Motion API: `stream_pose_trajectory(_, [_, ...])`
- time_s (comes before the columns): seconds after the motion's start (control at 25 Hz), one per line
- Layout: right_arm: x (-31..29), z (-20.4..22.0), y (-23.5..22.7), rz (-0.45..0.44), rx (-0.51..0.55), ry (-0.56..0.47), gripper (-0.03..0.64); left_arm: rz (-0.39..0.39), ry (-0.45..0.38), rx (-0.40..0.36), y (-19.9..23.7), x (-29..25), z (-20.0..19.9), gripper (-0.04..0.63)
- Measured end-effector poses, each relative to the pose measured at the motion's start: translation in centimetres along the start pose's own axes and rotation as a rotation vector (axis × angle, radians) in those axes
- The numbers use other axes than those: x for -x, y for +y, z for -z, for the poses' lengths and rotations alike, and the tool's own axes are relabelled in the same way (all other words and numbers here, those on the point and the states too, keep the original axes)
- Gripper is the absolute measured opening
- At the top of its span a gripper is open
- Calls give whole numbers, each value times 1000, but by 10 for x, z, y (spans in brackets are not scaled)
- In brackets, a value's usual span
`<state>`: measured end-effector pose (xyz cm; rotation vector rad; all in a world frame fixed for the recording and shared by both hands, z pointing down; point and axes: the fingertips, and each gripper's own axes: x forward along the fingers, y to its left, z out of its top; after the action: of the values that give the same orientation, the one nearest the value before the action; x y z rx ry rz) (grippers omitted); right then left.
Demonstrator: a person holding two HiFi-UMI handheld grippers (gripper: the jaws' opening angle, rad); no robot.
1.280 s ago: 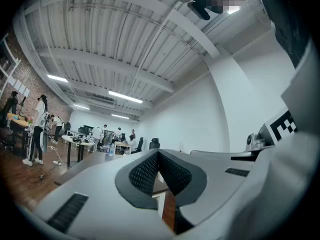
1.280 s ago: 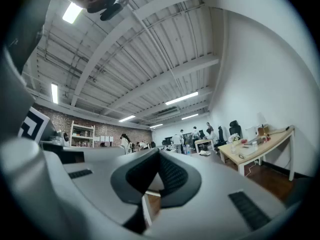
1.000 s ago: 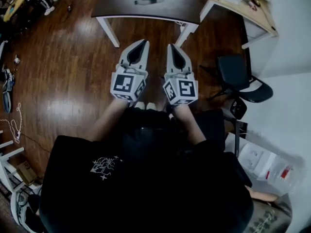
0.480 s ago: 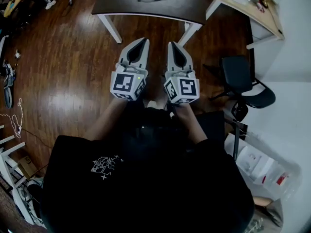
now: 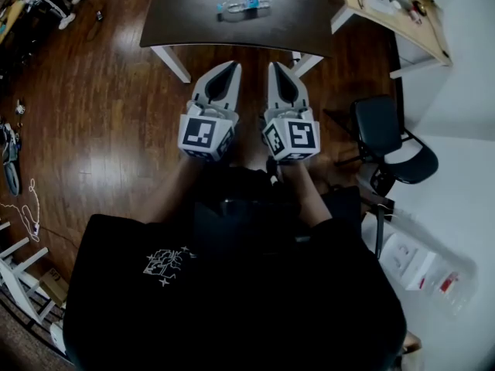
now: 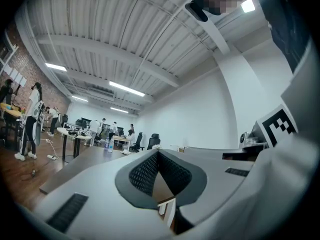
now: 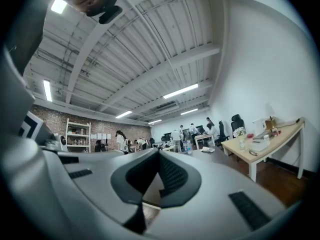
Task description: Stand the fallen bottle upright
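left gripper (image 5: pixel 231 66): fingers together, empty, level | right gripper (image 5: pixel 275 66): fingers together, empty, level | side by side

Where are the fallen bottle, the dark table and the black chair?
fallen bottle (image 5: pixel 244 5): head view, its clear middle.
dark table (image 5: pixel 186 18): head view, bare top left of the bottle.
black chair (image 5: pixel 377 119): head view, its upper dark pad.

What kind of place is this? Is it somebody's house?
Not a house. It is most likely a big shared office or workshop. Long strip lights hang on a bare ceiling, people gather at desks far off, and a black office chair stands near a dark table.
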<state>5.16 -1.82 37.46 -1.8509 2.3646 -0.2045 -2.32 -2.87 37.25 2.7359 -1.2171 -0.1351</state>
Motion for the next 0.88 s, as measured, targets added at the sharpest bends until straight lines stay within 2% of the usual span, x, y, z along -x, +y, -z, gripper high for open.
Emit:
stream_pose_trajectory(0.44, [-95,4,-6,23,22,19,23,40,14,27,78,-59,-3,-2])
stream_pose_trajectory(0.64, [-127,11,-26,3,27,44,23,17,34,42,94,-83,6,-2])
stream_pose_trajectory(0.88, [-166,12,-57,-59,11,57,23,-57,45,28,111,-119,9,-2])
